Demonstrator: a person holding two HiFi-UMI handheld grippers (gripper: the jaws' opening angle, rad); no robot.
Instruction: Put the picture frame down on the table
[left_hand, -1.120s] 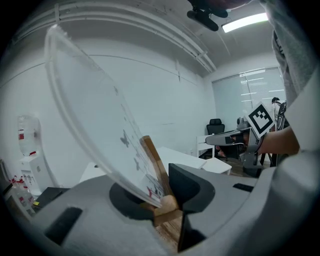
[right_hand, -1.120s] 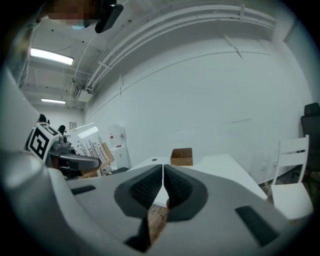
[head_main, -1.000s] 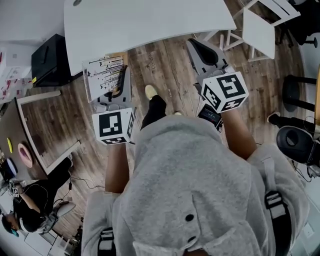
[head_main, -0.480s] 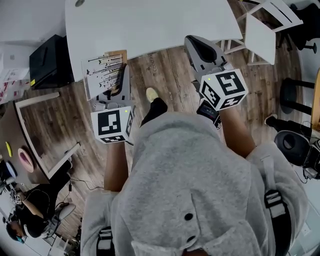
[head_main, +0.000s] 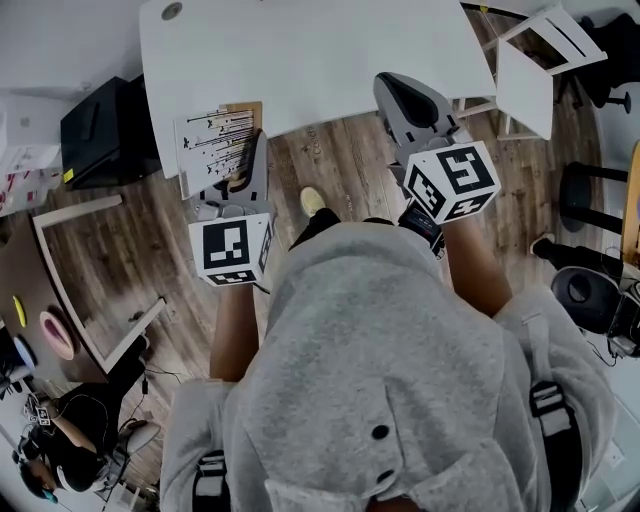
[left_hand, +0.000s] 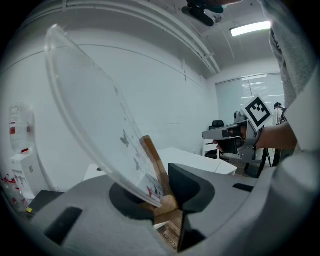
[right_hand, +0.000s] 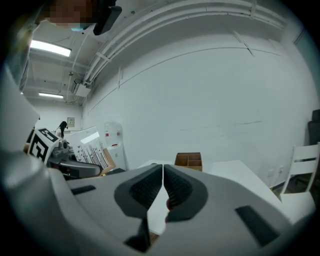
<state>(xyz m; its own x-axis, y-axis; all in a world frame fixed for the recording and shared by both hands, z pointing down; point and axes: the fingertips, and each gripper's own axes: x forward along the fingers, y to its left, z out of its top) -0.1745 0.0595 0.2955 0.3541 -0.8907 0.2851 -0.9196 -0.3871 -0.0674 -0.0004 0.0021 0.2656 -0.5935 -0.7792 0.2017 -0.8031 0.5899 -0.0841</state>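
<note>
The picture frame (head_main: 214, 147), a clear pane printed with dark butterflies and backed by a wooden stand (left_hand: 151, 156), is tilted in my left gripper (head_main: 250, 166), which is shut on its lower edge. In the head view the frame's top overlaps the near edge of the white table (head_main: 300, 50). My right gripper (head_main: 394, 90) reaches over the same edge further right, jaws shut with nothing in them. In the right gripper view its pads (right_hand: 150, 189) meet, and the frame (right_hand: 92, 147) shows at the left.
A compartmented cardboard box (right_hand: 188, 160) stands on the table's far side. A black cabinet (head_main: 95, 130) sits left of the table and a white chair (head_main: 525, 70) to its right. Black stools (head_main: 590, 180) are at far right; a person (head_main: 60, 470) sits at lower left.
Both grippers have moved toward the table. The frame's top now overlaps the table's edge, and the right gripper's tip reaches over it.
</note>
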